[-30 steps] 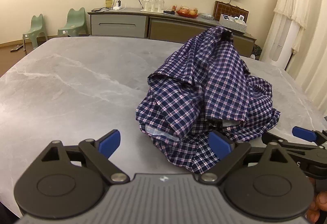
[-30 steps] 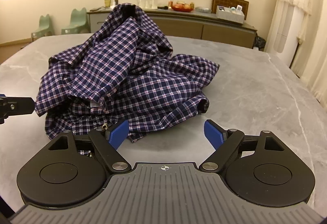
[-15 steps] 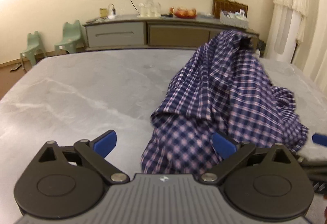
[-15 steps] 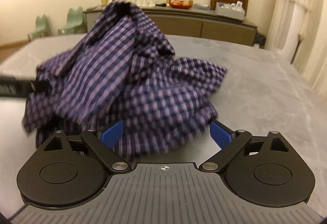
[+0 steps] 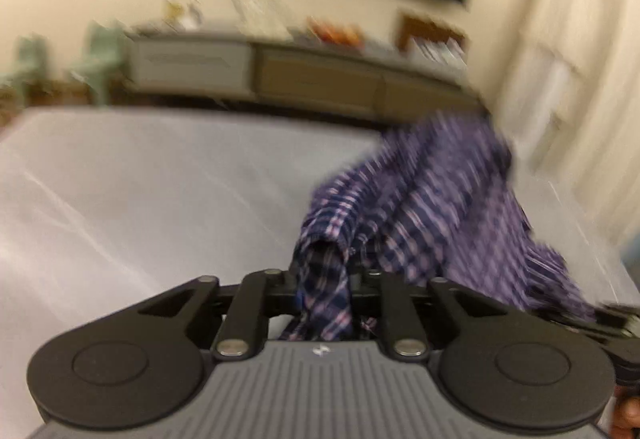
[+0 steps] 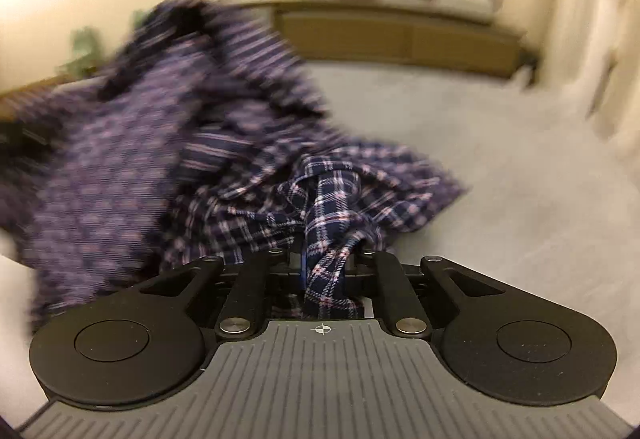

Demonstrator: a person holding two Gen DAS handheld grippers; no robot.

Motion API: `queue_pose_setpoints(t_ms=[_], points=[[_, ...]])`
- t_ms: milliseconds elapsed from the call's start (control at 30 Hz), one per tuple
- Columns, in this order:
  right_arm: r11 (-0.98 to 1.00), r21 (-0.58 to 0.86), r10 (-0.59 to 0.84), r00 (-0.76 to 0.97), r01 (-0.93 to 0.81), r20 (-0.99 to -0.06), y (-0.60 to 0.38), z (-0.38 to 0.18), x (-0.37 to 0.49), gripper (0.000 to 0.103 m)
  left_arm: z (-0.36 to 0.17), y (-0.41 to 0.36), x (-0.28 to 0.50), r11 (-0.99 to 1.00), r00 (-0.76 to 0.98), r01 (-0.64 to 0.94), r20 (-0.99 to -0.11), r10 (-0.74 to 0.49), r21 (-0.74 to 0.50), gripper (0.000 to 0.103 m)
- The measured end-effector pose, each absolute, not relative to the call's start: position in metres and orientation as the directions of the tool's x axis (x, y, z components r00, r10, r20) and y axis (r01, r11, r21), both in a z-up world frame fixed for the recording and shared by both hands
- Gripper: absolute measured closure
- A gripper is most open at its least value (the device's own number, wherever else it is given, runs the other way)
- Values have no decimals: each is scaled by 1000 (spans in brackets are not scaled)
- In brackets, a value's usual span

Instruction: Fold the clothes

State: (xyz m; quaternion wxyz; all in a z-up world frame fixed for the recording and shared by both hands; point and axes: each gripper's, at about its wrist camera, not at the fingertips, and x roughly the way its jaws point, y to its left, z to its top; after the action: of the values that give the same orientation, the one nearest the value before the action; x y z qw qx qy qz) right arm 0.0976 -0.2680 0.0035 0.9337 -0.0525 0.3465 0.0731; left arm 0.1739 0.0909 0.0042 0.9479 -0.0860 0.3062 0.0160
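Left wrist view: the left gripper (image 5: 325, 293) has its jaws closing on a bunch of the plaid shirt (image 5: 424, 207); the cloth passes between them and hangs down toward the camera.
Right wrist view: the right gripper (image 6: 326, 265) is also closing, with a twisted fold of the same shirt pinched between its jaws.
Shirt position: it lies as a crumpled heap on the grey table (image 5: 140, 191), rising to a peak in the middle; the 2 grippers hold it at 2 different places on its near edge.
Task progress: very early, in my judgement. No fold is made; the shirt is not spread flat, and sleeves and collar cannot be told apart in the blur.
What is left: to lift and open the shirt, lay it flat, then make all the folds.
Pose of hands: both grippers point forward and down toward the table, low over the cloth. A part of the person's hand (image 5: 628, 415) shows at the bottom right corner of the left view.
Picture quality: both views are blurred, so details of the grip are limited.
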Motion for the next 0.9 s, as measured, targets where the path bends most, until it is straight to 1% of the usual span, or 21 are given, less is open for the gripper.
queue_pose_setpoints(t_ms=[100,133,167,200,233,267,333,367,400,467,500,600,633,667,700,733,767,800,833,867,900], points=[[994,-97,-15,778,-59,-628,-303,15,109,94,25,133,150,954,846,-248,-518,129,-166,87],[997,-73,-25,776,-27,-631,-316,17,112,94,26,144,142,938,841,-303,-511,180,-168,86],[999,-48,-30,772,0,-635,-327,19,115,94,24,150,136,925,828,-344,-516,220,-159,79],[1000,-21,-24,768,14,-640,-333,20,116,92,18,149,131,929,816,-342,-535,219,-141,75],[1000,6,-17,764,28,-645,-339,21,117,91,10,144,129,944,806,-305,-563,184,-129,75],[999,36,-4,760,36,-650,-343,23,117,82,4,138,128,958,793,-260,-593,139,-122,72],[993,115,65,752,14,-655,-341,27,114,62,-4,124,116,973,794,-175,-606,48,-153,58],[986,166,121,754,-16,-646,-338,31,109,42,-4,117,110,976,808,-139,-590,14,-167,45],[979,202,163,756,-42,-634,-336,34,105,29,-3,107,107,981,819,-98,-574,-15,-167,35],[979,191,171,766,-64,-619,-331,35,104,21,-1,83,105,989,830,-1,-552,-83,-151,25],[981,185,168,770,-66,-616,-329,34,105,20,0,68,108,989,828,57,-546,-124,-137,19],[985,170,112,750,2,-652,-336,20,120,20,-9,25,114,971,809,231,-543,-226,-60,8],[986,168,107,732,11,-673,-337,13,125,20,-14,13,121,963,801,268,-549,-241,-32,8],[986,169,113,713,8,-692,-337,6,130,24,-24,-1,131,959,792,284,-564,-234,1,9],[983,180,147,693,-25,-706,-335,1,133,50,-37,-12,144,958,780,285,-590,-209,37,28],[980,191,180,672,-59,-719,-333,-5,136,70,-49,-21,159,958,759,276,-629,-169,75,51],[975,204,211,658,-88,-723,-332,-8,138,95,-55,-25,173,960,739,262,-661,-131,102,82],[969,223,232,680,-102,-696,-335,-1,136,96,-55,-24,181,965,734,241,-670,-110,105,92],[963,243,246,733,-112,-634,-342,14,130,97,-45,-17,184,973,748,214,-655,-106,86,95],[952,278,269,787,-130,-555,-351,31,121,97,-26,-8,177,979,783,193,-611,-114,65,97],[922,346,321,844,-173,-431,-363,56,106,98,-2,1,166,983,824,177,-554,-123,44,98]])
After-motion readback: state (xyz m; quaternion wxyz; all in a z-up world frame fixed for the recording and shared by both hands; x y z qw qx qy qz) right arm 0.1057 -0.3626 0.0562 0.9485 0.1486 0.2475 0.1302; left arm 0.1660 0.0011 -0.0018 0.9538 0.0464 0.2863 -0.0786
